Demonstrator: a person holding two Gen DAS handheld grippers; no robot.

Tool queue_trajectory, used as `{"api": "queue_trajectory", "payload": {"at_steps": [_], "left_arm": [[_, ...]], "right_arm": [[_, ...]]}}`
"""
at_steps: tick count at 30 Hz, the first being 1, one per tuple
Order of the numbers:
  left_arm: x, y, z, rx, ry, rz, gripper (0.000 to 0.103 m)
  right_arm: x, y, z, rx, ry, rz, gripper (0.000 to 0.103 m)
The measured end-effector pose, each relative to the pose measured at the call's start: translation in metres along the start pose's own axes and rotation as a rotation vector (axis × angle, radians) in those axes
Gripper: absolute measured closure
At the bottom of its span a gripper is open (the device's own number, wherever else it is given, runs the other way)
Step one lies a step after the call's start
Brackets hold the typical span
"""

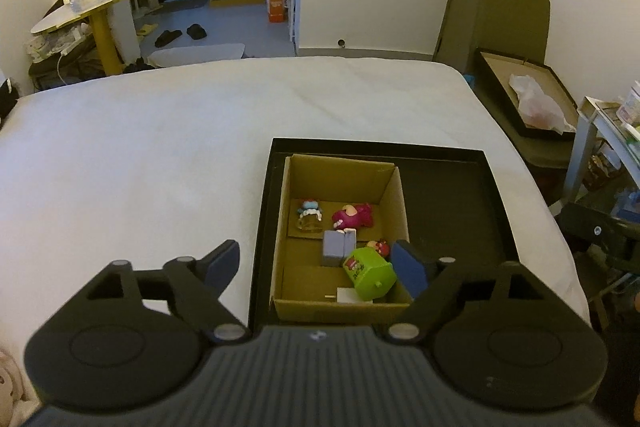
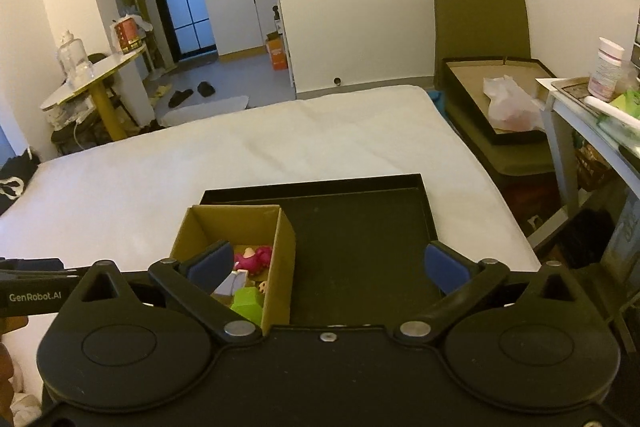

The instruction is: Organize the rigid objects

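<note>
Left gripper (image 1: 316,267) hangs open above cardboard box (image 1: 340,303), green toy (image 1: 370,273) seemingly untouched.

Your right gripper's left finger (image 2: 211,269) hides part of the cardboard box (image 2: 280,259); the small red toy (image 1: 381,247) is too small to identify.

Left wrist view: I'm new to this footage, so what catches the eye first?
The cardboard box of bright toys stands in the left part of a black tray on a white bed. A lime-green toy lies near the box's front; a magenta figure lies further back.
</note>
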State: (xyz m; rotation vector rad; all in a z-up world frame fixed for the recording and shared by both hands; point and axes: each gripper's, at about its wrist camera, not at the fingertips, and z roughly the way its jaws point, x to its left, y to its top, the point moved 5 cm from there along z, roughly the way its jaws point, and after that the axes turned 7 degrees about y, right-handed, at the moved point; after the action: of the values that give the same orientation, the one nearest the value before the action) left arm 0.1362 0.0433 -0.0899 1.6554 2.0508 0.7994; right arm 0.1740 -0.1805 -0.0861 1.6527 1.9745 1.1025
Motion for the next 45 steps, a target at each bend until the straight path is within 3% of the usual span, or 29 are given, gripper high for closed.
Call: {"api": "queue_trajectory", "payload": {"at_steps": [10,23,35,38,45], "left_arm": [[0.005,-0.011,-0.027,0.012,-0.021,0.019,0.017],[0.012,-0.009,-0.061,-0.032,-0.037,0.021,0.017],[-0.002,-0.016,-0.100,-0.037,-0.060,0.104,0.016],[-0.010,-0.021,-0.114,-0.052,-0.036,0.163,0.016],[-0.015,-0.025,-0.138,-0.079,-0.021,0.175,0.016]], "right_arm": [[0.001,-0.003,-0.032,-0.016,0.012,0.020,0.000],[-0.001,-0.008,-0.063,-0.021,0.013,0.059,0.000],[-0.002,-0.005,-0.106,-0.045,0.023,0.119,0.000],[-0.002,-0.007,-0.116,-0.054,0.011,0.123,0.000],[0.007,-0.016,-0.128,-0.032,0.031,0.118,0.000]]}}
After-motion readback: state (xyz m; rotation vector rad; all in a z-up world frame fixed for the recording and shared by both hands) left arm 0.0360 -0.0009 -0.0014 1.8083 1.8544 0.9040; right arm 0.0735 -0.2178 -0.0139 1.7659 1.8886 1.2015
